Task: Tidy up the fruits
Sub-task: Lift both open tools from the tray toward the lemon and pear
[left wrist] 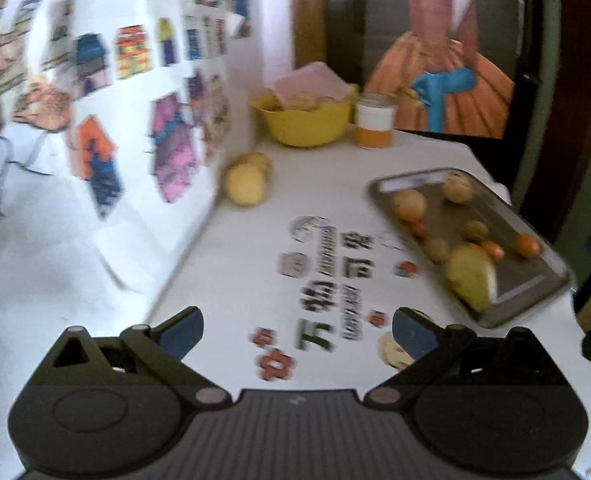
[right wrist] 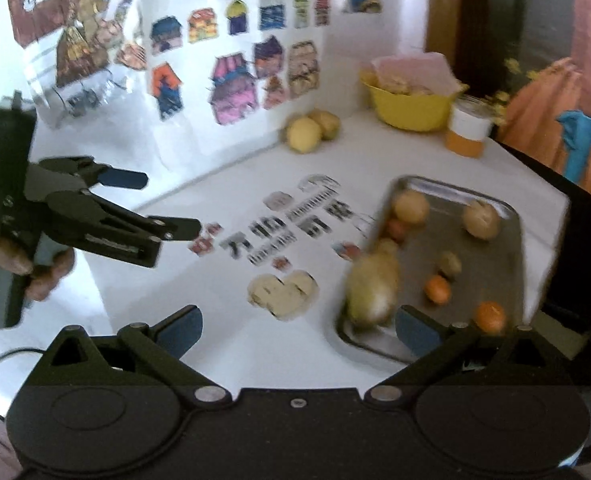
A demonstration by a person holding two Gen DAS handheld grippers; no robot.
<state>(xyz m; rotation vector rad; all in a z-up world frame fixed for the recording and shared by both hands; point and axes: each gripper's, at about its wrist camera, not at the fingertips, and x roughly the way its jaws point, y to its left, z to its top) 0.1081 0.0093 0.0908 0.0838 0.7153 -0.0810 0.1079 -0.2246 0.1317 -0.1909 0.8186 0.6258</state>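
Note:
A metal tray point(left wrist: 535, 280) point(right wrist: 507, 248) lies on the white table at the right and holds several fruits: small oranges point(right wrist: 489, 316), round yellow fruits point(left wrist: 457, 188) and a big yellow-green pear point(left wrist: 469, 276) point(right wrist: 373, 292) at its near end. Two yellow fruits point(left wrist: 245, 184) point(right wrist: 305, 134) rest loose by the white board. My left gripper point(left wrist: 297, 336) is open and empty above the table's printed middle. In the right wrist view the left gripper point(right wrist: 167, 204) shows at the left, held by a hand. My right gripper point(right wrist: 297, 332) is open and empty, its right finger next to the pear.
A yellow bowl point(left wrist: 307, 122) point(right wrist: 411, 108) with a pink cloth over its contents stands at the back, a white-and-orange can point(left wrist: 375, 126) point(right wrist: 469, 130) beside it. A white board with stickers point(left wrist: 135, 128) stands upright along the left. The table edge runs behind the tray.

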